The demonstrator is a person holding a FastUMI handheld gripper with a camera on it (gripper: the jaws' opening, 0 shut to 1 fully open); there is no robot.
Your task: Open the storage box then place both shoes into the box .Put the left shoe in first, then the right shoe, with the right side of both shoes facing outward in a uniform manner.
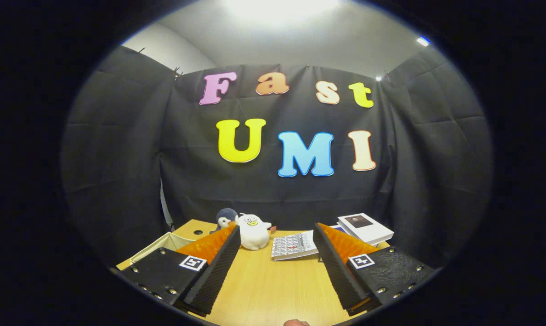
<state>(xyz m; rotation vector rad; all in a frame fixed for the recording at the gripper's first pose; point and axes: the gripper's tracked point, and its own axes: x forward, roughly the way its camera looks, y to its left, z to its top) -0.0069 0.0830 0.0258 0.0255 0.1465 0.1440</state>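
My gripper (276, 237) stands open above the wooden table (273, 285), its two fingers (218, 262) spread wide with nothing between them. Just left of the left finger, the pale rim of a fabric box (157, 244) peeks out at the table's left side; I cannot tell whether it has a lid. No shoe is in sight.
A white plush duck (253, 232) and a grey penguin plush (226, 218) sit at the far table edge beyond the left finger. A patterned booklet (294, 245) lies beyond the fingers, and white books (365, 228) are stacked beyond the right finger. A fingertip (295, 323) shows at the near edge.
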